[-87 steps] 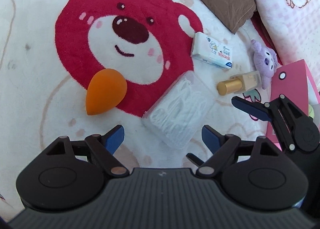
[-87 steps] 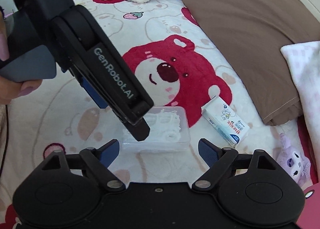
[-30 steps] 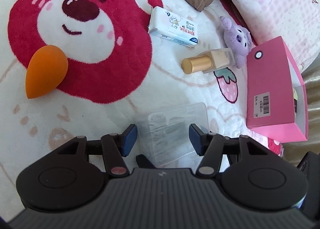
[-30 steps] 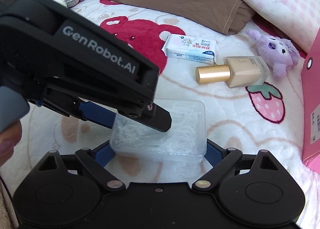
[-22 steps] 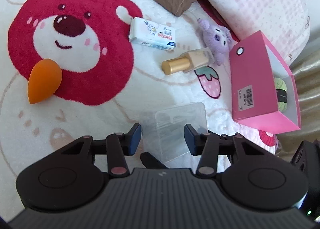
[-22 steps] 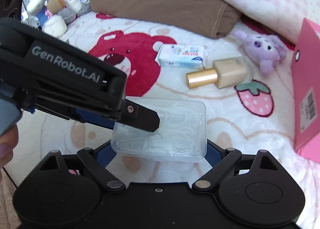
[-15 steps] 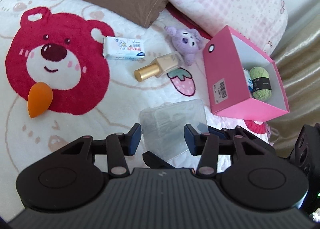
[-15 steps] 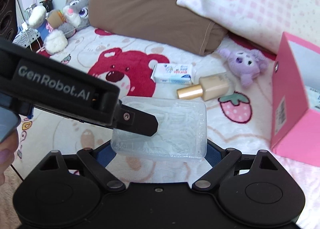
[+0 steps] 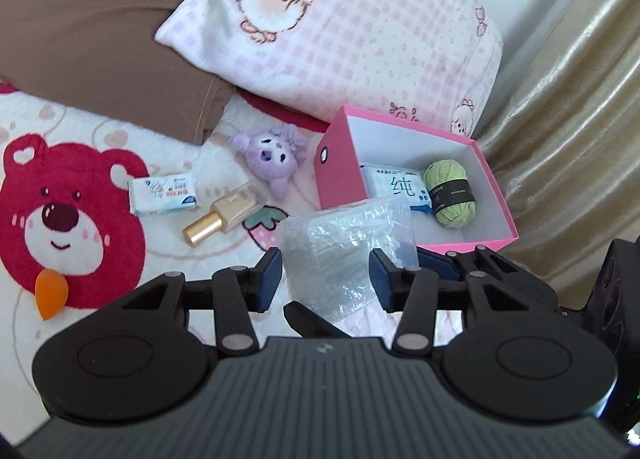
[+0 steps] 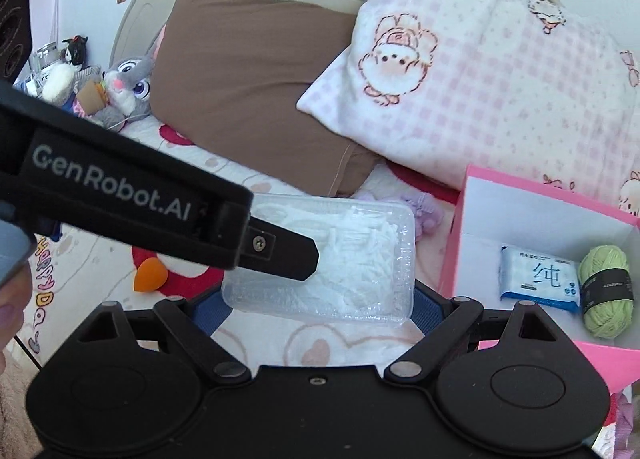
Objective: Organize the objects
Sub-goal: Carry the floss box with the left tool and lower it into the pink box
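Left wrist view: left gripper (image 9: 325,273) has just closed onto the short sides of the clear plastic box (image 9: 344,243); right gripper (image 10: 322,305) clamps its long ends, likely steadying it. Pink box (image 9: 496,195), probable destination, just ahead-right.

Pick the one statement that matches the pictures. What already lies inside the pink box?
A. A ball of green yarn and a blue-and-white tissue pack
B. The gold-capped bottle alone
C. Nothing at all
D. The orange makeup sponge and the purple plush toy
A: the right wrist view shows the ball of green yarn and the blue-and-white tissue pack lying side by side on the white floor of the pink box.
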{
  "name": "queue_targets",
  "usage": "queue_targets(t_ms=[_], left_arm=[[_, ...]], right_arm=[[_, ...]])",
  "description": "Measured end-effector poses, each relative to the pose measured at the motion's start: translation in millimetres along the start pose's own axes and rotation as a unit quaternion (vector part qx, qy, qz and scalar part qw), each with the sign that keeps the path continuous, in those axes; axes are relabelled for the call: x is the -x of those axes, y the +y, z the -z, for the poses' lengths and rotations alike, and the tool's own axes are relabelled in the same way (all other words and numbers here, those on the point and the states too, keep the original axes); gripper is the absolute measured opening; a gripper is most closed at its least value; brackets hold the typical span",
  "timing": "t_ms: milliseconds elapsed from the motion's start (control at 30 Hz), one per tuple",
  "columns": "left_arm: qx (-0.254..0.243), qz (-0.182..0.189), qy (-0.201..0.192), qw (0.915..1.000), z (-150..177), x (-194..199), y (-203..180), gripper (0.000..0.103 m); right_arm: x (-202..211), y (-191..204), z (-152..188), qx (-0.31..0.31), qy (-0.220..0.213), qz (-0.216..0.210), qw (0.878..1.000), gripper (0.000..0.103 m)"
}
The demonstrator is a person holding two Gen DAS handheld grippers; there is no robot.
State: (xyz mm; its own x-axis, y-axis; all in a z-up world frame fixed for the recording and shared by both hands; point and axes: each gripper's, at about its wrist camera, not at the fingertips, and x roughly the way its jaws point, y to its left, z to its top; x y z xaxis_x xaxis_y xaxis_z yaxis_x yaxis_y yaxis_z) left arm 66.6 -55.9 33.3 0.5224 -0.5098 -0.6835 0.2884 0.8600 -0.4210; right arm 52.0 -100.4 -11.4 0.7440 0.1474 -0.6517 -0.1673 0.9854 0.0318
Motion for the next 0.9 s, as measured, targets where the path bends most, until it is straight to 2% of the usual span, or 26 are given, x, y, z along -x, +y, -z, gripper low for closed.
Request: queue_targets(t_ms=[167, 433, 667, 900], left_arm=[[-0.01, 0.014, 0.01, 0.9998, -19, -8, -28, 0.046], [-0.039, 0.041, 0.017, 0.9983, -39, -49, -83, 0.05], [-0.025, 0.054, 0.083, 0.9947, -62, -125, -110, 0.05], [0.004, 0.043, 0.172, 0.9842, -64, -214, -123, 0.05]], right_arm=[[12, -23, -9, -0.011, -0.005, 0.017, 1.0, 0.093], [29, -73, -18, -0.011, 0.0, 0.085, 0.996, 0.093], [11, -140, -14, -0.065, 0.046, 0.108, 0.991, 0.093], [-35, -208, 5, -0.143, 0.114, 0.081, 0.98, 0.093]])
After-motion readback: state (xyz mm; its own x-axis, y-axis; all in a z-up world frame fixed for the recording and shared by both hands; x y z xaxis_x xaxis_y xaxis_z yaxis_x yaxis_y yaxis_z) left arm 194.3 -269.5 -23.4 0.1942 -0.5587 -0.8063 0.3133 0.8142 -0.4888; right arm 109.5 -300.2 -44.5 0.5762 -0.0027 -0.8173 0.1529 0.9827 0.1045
